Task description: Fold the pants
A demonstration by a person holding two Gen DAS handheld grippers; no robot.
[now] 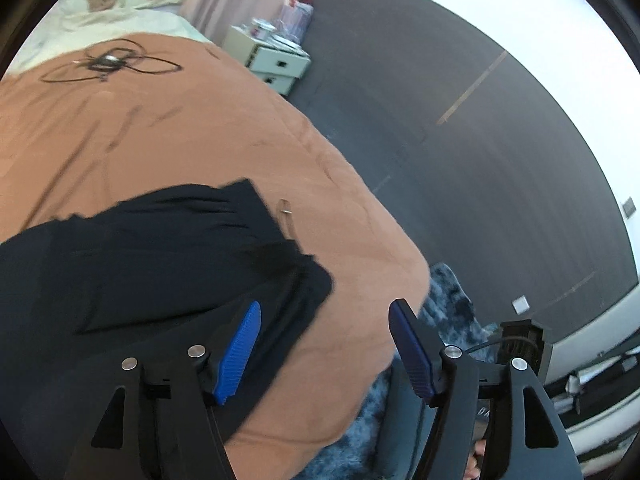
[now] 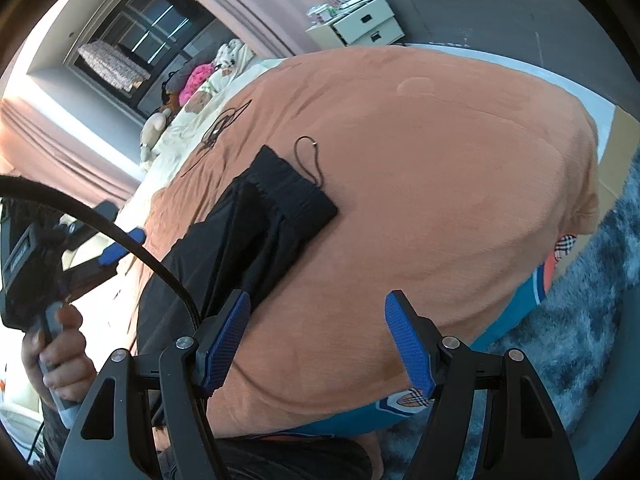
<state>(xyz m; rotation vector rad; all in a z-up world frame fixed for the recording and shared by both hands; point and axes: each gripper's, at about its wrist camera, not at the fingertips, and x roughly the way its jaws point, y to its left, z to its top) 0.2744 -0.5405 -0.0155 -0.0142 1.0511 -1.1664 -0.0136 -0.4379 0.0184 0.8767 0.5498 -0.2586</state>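
Black pants (image 1: 160, 256) lie on an orange blanket (image 1: 160, 128) on a bed, folded lengthwise, waistband toward the far end with a drawstring (image 2: 310, 160) loose beside it. They also show in the right wrist view (image 2: 256, 224). My left gripper (image 1: 324, 320) is open and empty, above the pants' near edge and the blanket. My right gripper (image 2: 316, 312) is open and empty, above the blanket (image 2: 420, 160) beside the pants. The left gripper (image 2: 120, 248) shows in a hand at the left of the right wrist view.
A coiled black cable (image 1: 108, 64) lies on the blanket farther up. Pillows and soft toys (image 2: 200, 84) sit at the bed's head. A white drawer unit (image 1: 276, 60) stands by the bed. A grey shaggy rug (image 2: 580, 320) covers the floor at the bed's edge.
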